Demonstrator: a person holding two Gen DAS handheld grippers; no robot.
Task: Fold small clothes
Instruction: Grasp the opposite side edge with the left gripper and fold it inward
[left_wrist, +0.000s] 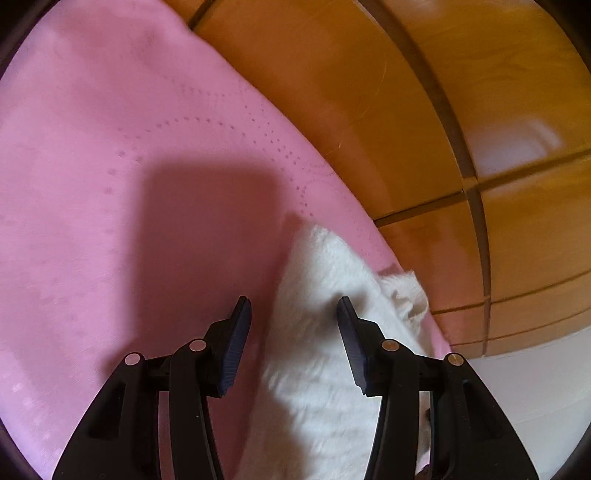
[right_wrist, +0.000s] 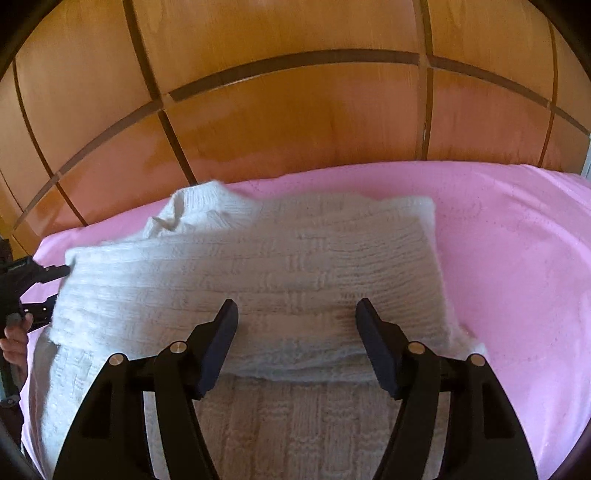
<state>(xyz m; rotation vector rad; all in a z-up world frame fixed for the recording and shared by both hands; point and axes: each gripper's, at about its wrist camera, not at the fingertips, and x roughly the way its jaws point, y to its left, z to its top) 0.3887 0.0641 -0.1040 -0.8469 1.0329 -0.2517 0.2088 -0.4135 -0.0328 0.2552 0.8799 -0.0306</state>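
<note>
A white knitted garment lies on a pink cloth, with its upper part folded over the lower part. My right gripper is open and empty, just above the folded edge. The left gripper shows at the far left of the right wrist view, beside the garment's left edge. In the left wrist view my left gripper is open and empty over the pink cloth, with a corner of the white garment under its right finger.
A wooden panelled wall or headboard stands right behind the pink cloth's far edge. It also shows in the left wrist view. A white surface lies past the cloth's edge there.
</note>
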